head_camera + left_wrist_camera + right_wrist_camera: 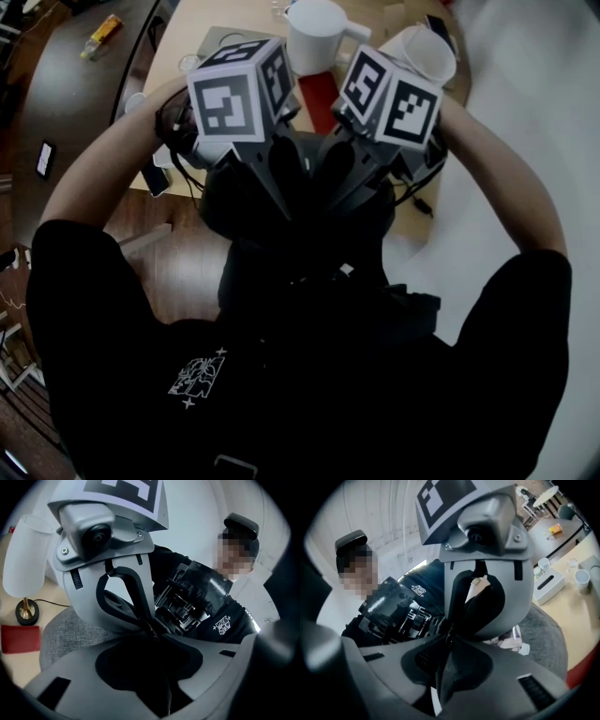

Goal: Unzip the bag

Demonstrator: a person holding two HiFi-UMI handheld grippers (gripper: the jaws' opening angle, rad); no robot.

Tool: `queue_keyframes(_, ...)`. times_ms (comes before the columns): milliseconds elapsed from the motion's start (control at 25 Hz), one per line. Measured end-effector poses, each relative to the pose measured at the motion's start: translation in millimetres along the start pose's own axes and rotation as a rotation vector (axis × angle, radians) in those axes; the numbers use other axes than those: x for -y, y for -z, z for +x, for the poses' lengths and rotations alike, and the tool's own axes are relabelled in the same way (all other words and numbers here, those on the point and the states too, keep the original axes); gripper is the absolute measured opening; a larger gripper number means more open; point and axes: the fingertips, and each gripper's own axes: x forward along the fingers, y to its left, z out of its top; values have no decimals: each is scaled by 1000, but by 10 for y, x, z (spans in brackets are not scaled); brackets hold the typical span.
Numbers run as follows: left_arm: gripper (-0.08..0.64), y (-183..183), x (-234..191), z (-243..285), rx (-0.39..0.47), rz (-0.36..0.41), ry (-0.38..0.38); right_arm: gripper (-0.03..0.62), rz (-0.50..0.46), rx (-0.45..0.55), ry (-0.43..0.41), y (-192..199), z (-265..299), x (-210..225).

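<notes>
I look down at a black bag held against the person's black top. Both grippers point down into it, tips almost touching. My left gripper, under its marker cube, shows in its own view with the jaws a little apart and black fabric in the gap, so it is open. My right gripper faces it. In the right gripper view its jaws pinch a fold of the bag's black fabric. Any zip pull is hidden in the dark folds.
A wooden table beyond the grippers holds a white jug, a white lamp, a red pad, a tissue box and cups. A grey cushion lies by the bag. A phone lies on the dark table at left.
</notes>
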Motion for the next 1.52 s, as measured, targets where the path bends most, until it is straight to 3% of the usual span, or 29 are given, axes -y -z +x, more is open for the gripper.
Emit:
queue_keyframes(200,149,33,31,66,-43,-16,44,59,-46,-36,20,14,74,-39)
queue_keyframes(360,54,48,11,30,-45,-18,55,48,-54,-44,13,26,76,-68)
queue_keyframes(520,49,52,33,15,-36,-24,69,35,-54,-30,19,15,57,-73)
queue_keyframes(760,37,2,159,-74,-39,18,49,23,-57,-20,51,-8,-8,-48)
queue_keyframes(1000,37,32,168,24,-98,32,4,21,-60,-16,72,-14,-33,-36)
queue_keyframes(1160,6,44,188,57,-117,79,-91,21,-56,-3,98,-25,-7,-47)
queue_keyframes(1360,6,12,167,-20,-13,116,-302,37,-74,31,212,-40,-33,-72)
queue_keyframes(1520,6,-7,129,-112,13,119,-374,73,-97,25,277,-49,-42,-83)
